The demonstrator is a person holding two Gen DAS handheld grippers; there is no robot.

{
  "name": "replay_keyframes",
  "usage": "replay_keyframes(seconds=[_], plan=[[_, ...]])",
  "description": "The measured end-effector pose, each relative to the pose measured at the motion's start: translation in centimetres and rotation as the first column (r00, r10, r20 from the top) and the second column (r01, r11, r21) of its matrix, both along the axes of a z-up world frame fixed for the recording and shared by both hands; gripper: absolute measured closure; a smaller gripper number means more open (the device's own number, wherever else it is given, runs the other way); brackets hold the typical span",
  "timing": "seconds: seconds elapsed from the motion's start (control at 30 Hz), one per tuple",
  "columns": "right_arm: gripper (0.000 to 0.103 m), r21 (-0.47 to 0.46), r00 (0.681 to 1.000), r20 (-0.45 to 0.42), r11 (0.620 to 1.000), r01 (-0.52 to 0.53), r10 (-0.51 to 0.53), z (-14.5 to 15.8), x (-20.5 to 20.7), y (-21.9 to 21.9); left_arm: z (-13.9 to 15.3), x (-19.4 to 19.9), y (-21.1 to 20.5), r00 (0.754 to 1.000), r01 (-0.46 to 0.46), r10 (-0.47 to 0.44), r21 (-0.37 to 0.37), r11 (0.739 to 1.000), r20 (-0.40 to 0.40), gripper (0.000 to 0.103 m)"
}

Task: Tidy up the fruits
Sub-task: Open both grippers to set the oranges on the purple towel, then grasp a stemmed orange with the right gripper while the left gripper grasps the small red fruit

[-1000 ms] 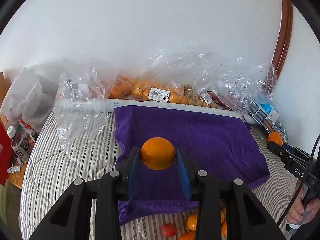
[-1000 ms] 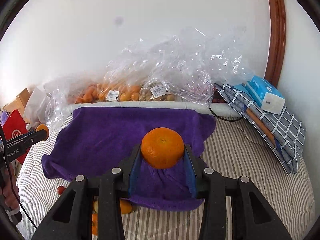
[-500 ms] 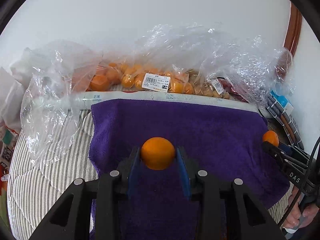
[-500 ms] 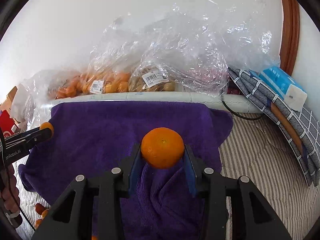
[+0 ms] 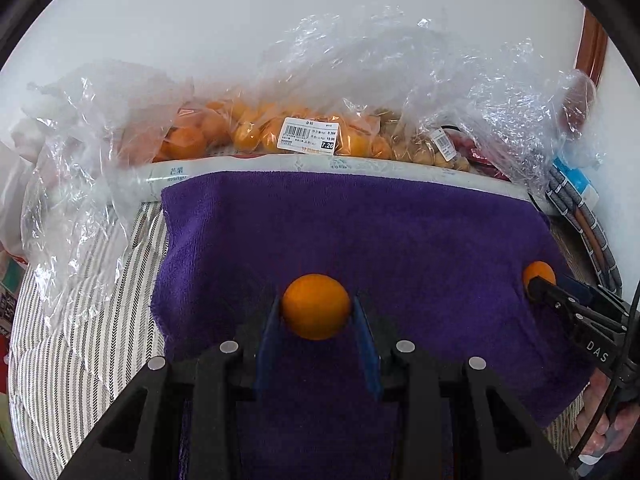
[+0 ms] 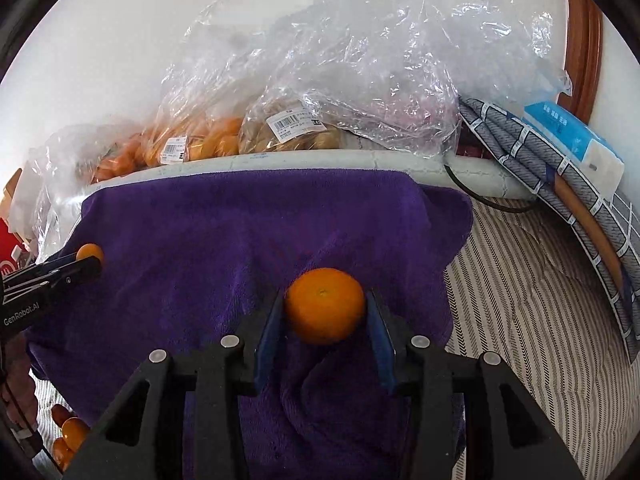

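Note:
My left gripper [image 5: 316, 312] is shut on a smooth orange fruit [image 5: 315, 306] and holds it over the purple towel [image 5: 360, 232]. My right gripper [image 6: 325, 314] is shut on a dimpled orange [image 6: 325, 310] above the same towel [image 6: 200, 240]. Each gripper shows in the other's view: the right one at the right edge [image 5: 538, 278], the left one at the left edge [image 6: 86, 258], each with its fruit at the tips. Several small loose fruits [image 6: 70, 432] lie at the towel's lower left corner.
Clear plastic bags of oranges [image 5: 248, 132] and brown fruit [image 6: 288, 136] lie along the wall behind a white rolled edge [image 5: 280, 164]. A striped bedcover [image 6: 520, 280] lies under everything. A plaid cloth [image 6: 560, 200] and a blue tissue pack [image 6: 568, 136] sit at the right.
Both grippers have moved forward over the purple towel toward the bags, each still holding its fruit. The loose fruits by the towel's near edge have dropped out of the left view.

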State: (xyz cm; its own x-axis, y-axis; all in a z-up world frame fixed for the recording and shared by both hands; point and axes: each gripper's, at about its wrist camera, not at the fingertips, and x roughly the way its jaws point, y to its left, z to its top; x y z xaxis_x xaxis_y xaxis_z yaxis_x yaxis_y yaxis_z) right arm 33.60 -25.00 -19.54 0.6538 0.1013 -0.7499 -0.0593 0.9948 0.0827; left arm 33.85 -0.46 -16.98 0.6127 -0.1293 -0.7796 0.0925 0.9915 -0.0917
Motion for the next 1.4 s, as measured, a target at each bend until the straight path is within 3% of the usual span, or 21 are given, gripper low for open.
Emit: replay_keyframes(seconds=[0.17, 0.27, 0.33, 0.6, 0.77, 0.83, 1.07, 1.3, 1.4], plan=[[0.039, -0.020, 1.000, 0.021, 1.000, 0.016, -0.016, 1.3, -0.9, -0.1, -0.2, -0.1, -0.2, 1.000, -0.003, 0.003, 0.017, 1.000, -0.003, 0.067], [0.029, -0.032, 0.998, 0.047, 0.999, 0.034, -0.033, 2.5, -2.1, -0.1, 0.4, -0.5, -0.3, 1.000, -0.009, 0.008, 0.039, 0.999, 0.010, 0.049], [0.027, -0.038, 0.997, 0.061, 0.998, 0.047, -0.045, 3.2, -3.1, -0.1, 1.2, -1.1, -0.2, 1.000, -0.007, 0.007, 0.033, 0.999, 0.028, 0.047], [0.027, -0.027, 0.992, 0.105, 0.997, 0.077, -0.073, 6.6, -8.1, -0.2, 5.2, -5.8, 0.8, 0.996, -0.025, 0.024, 0.002, 1.000, 0.089, 0.046], [0.027, -0.082, 0.982, 0.167, 0.991, 0.104, -0.090, 8.9, -12.3, 0.6, 7.2, -10.0, 1.5, 0.992, -0.045, 0.042, 0.019, 0.999, 0.121, 0.046], [0.027, -0.076, 0.984, 0.154, 0.992, 0.098, -0.086, 9.2, -13.5, 0.9, 7.7, -11.8, 2.0, 0.991, -0.044, 0.043, 0.004, 0.999, 0.124, 0.046], [0.027, -0.016, 0.995, 0.082, 0.999, 0.052, -0.051, 8.5, -17.6, 2.0, 7.6, -16.7, 2.9, 0.990, -0.051, 0.048, 0.026, 0.998, 0.133, 0.046], [0.031, -0.049, 0.994, 0.105, 0.998, -0.030, 0.035, 7.1, -20.9, 5.1, 6.7, -19.5, 4.6, 0.990, -0.075, 0.072, 0.022, 0.997, 0.125, 0.046], [0.039, -0.041, 0.995, 0.075, 0.998, -0.057, 0.060, 5.4, -21.1, 6.2, 5.9, -20.0, 5.2, 0.990, -0.083, 0.079, 0.023, 0.996, 0.120, 0.046]])
